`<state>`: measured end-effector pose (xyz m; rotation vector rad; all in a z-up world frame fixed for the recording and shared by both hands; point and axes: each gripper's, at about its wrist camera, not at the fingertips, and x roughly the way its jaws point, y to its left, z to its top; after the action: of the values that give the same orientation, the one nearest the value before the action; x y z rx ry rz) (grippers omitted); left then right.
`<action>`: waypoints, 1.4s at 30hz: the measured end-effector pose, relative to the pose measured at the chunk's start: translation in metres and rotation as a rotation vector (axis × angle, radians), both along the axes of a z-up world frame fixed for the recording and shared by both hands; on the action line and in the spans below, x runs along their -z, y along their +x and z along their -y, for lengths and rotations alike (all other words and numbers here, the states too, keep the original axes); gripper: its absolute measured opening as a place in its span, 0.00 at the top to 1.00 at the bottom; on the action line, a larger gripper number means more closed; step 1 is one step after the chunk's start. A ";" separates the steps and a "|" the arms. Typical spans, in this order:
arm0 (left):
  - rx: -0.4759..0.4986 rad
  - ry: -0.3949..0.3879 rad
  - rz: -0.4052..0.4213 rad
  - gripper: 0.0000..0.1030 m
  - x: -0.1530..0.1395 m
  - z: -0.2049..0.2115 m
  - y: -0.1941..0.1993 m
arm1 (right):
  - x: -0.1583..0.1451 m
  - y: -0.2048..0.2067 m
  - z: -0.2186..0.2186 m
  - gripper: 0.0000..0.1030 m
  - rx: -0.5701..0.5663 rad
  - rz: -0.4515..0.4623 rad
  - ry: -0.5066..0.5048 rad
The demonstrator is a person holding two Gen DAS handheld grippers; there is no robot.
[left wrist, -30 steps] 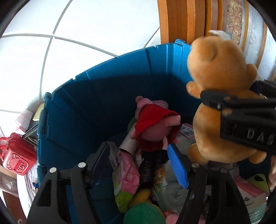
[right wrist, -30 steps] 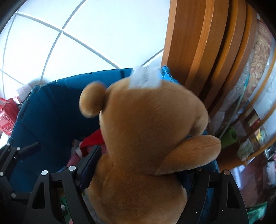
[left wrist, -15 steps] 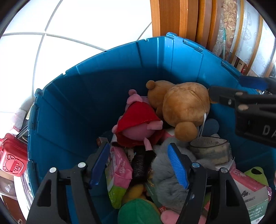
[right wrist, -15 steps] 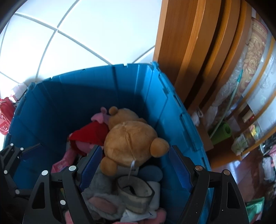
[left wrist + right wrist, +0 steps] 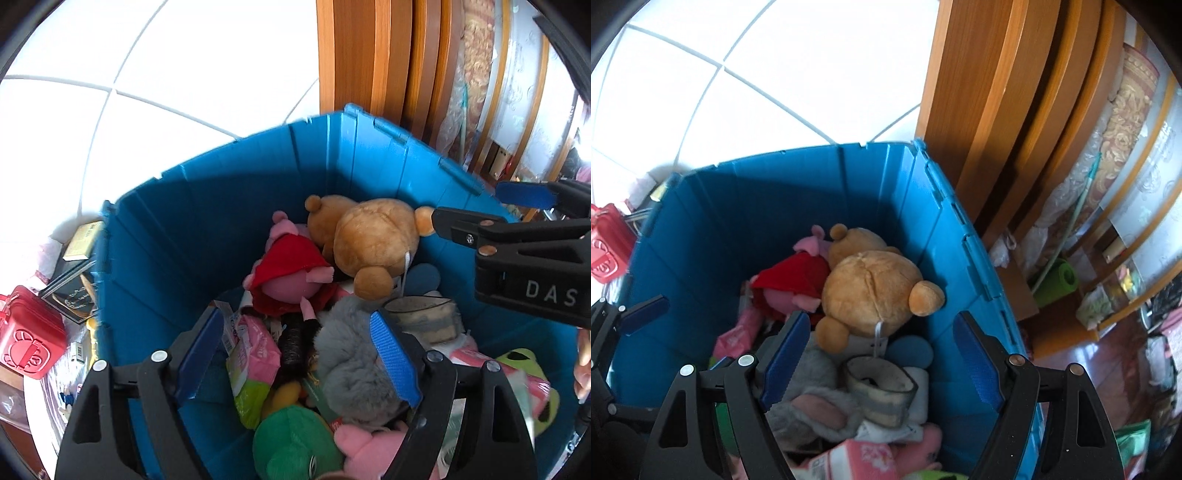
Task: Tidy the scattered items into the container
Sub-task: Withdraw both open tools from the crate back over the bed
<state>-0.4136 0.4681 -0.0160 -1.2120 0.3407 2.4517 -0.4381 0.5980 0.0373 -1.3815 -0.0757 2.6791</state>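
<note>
A brown teddy bear (image 5: 373, 243) lies face down in the blue bin (image 5: 229, 206), against a pink plush pig in a red dress (image 5: 291, 273). It also shows in the right wrist view (image 5: 871, 291), inside the bin (image 5: 713, 221). My right gripper (image 5: 882, 354) is open and empty above the bin; it also shows from the side in the left wrist view (image 5: 491, 218). My left gripper (image 5: 299, 354) is open and empty over the bin's near side. Grey plush (image 5: 351, 354), a pink packet (image 5: 255, 358) and a green plush (image 5: 295, 443) fill the bin.
A red case (image 5: 29, 343) and a dark booklet (image 5: 74, 291) lie on the white tiled floor left of the bin. Wooden panels (image 5: 982, 110) stand right behind the bin. A green roll (image 5: 1056, 284) and clutter sit on shelves at right.
A second ago my right gripper held the teddy bear above the bin. It opened, the bear dropped into the bin beside the pig, and both grippers have drawn back slightly.
</note>
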 end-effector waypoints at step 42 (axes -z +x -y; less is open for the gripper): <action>-0.465 0.020 -0.128 0.00 0.029 0.508 0.146 | 0.042 0.146 0.396 0.15 -0.329 -0.205 -0.126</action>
<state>-0.2673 -0.0402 -0.0450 -1.2393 0.0691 2.9260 -0.2920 0.2025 -0.0044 -1.2090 -0.1258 3.1330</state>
